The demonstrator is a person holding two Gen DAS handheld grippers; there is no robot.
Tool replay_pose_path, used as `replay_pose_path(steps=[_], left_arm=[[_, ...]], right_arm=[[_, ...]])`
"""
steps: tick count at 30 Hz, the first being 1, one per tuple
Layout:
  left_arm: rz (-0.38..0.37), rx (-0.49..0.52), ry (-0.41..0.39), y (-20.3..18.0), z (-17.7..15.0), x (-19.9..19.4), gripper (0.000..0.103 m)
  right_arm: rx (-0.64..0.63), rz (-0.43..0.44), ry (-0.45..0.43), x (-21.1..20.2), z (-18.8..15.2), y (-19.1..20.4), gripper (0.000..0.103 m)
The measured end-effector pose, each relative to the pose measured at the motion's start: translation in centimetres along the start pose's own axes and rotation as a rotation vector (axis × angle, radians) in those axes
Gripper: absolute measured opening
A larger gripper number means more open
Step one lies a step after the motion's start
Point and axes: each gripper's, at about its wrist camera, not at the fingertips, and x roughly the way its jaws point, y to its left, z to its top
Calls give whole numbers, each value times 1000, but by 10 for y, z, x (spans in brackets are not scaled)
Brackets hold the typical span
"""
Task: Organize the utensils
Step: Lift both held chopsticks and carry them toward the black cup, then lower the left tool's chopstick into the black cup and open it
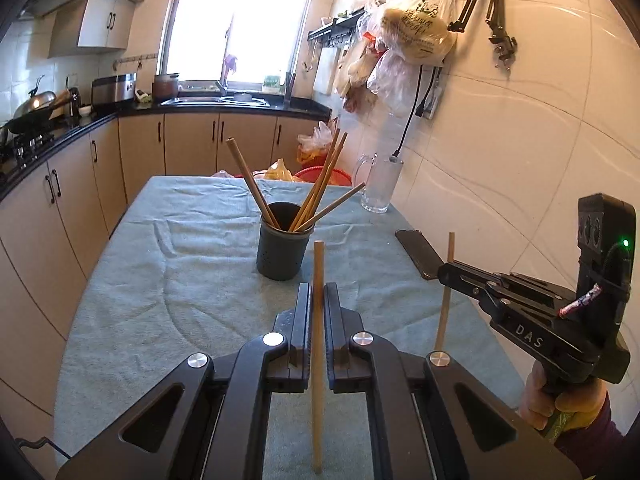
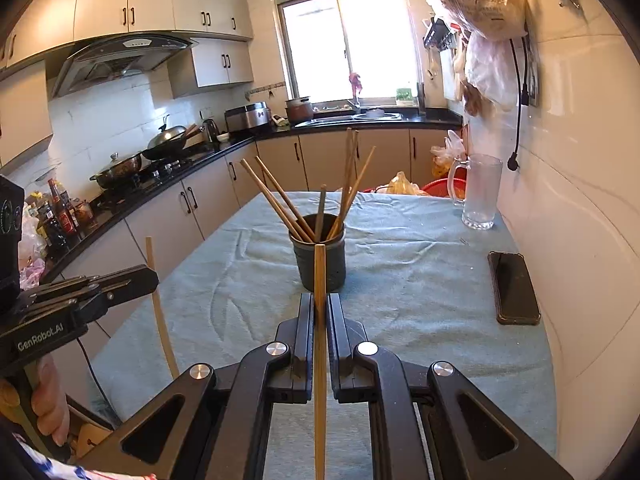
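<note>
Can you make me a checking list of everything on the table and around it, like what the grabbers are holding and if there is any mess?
Surface: table under a wrinkled blue-green cloth.
Job's things: dark cup standing near the middle of the table, holding several chopsticks that lean outward.
Clutter: phone lying flat near the wall; empty glass mug at the far corner.
Grippers: left gripper shut on a chopstick held upright; right gripper shut on another chopstick, also upright.
Cables: black cord hanging down the wall tiles.
Surroundings: kitchen counter with a wok, a window over the sink, plastic bags hanging from wall hooks.
</note>
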Motion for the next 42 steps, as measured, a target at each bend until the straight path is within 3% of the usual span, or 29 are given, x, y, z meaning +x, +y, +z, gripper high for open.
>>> replay_pose_path(steps=[10, 24, 35, 39, 42], left_arm=[[-15, -30, -76, 6, 25, -14, 5], [13, -14, -172, 15, 105, -3, 5], [49, -53, -189, 23, 173, 56, 5], [61, -76, -197, 29, 186, 82, 5], [74, -82, -158, 32, 184, 107, 5]], right_arm=[[5, 22, -51, -2, 20, 2, 6], [31, 75, -191, 12, 107, 9, 6], [-41, -7, -272, 55, 169, 23, 6], [-63, -52, -289, 72, 177, 24, 6], [-47, -74, -255, 94, 177, 19, 6]])
